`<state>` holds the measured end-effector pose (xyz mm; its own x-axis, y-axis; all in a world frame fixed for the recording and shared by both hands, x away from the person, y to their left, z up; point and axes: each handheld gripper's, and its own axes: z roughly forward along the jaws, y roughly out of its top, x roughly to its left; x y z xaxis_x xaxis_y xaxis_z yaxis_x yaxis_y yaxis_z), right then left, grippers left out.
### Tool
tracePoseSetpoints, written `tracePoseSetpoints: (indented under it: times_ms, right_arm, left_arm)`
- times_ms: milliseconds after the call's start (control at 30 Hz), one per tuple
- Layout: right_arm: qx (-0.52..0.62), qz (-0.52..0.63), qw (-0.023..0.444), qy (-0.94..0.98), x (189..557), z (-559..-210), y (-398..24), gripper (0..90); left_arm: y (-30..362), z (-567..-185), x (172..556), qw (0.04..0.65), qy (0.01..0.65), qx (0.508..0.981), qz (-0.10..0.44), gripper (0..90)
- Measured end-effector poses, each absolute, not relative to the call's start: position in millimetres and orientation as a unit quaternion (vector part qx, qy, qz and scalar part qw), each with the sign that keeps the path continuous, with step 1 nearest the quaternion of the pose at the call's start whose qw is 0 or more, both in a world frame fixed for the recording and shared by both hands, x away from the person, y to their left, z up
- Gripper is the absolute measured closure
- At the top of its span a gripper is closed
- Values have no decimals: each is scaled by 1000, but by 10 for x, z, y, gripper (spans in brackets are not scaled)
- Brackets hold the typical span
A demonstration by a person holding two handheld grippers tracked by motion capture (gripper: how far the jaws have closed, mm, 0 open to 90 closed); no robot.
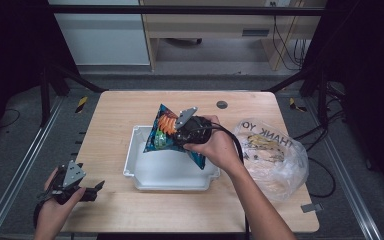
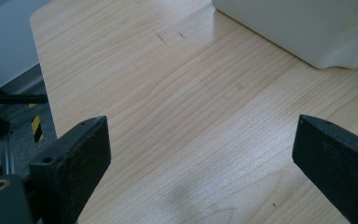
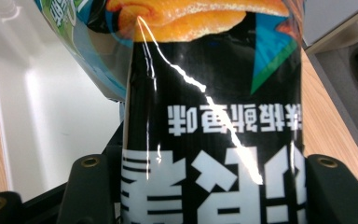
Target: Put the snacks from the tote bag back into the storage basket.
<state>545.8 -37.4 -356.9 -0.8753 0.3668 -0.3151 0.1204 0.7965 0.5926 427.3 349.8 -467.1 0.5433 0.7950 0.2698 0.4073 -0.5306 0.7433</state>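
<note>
Placement is the step in hand, by the look of it: the right tool (image 1: pixel 184 131) is clamped on a snack bag (image 1: pixel 166 131), its jaws pinching the crinkled foil from both sides, and the bag hangs tilted over the white tray (image 1: pixel 145 176), its lower corner above the tray's right half. In the right gripper view the bag (image 3: pixel 212 116) fills the gap between the jaws, with the tray's pale floor (image 3: pixel 51 102) beyond it.

To do this well, lower the bag until its bottom edge meets the tray floor before letting go; dropped from where it hangs, so light a pack could skid or tip over the tray's rim. Keep it toward the tray's middle, away from the near wall. The pinch sits on loose foil, so move slowly and avoid any twist that might let it slip.

The left tool (image 1: pixel 96 189) stands with its jaws apart over bare worktop (image 2: pixel 177 107), just left of the tray's near corner, holding nothing. A clear plastic bag (image 1: pixel 272 155) lies right of the tray, out of the way.
</note>
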Motion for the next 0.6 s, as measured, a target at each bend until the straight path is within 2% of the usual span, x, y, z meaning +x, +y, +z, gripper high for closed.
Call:
tracePoseSetpoints:
  times_ms: [600]
  right_arm:
    - [115, 290, 195, 930, 5474, -3645, -191, 426]
  left_arm:
    - [3500, -4662, 4294, 317, 365, 819, 308, 39]
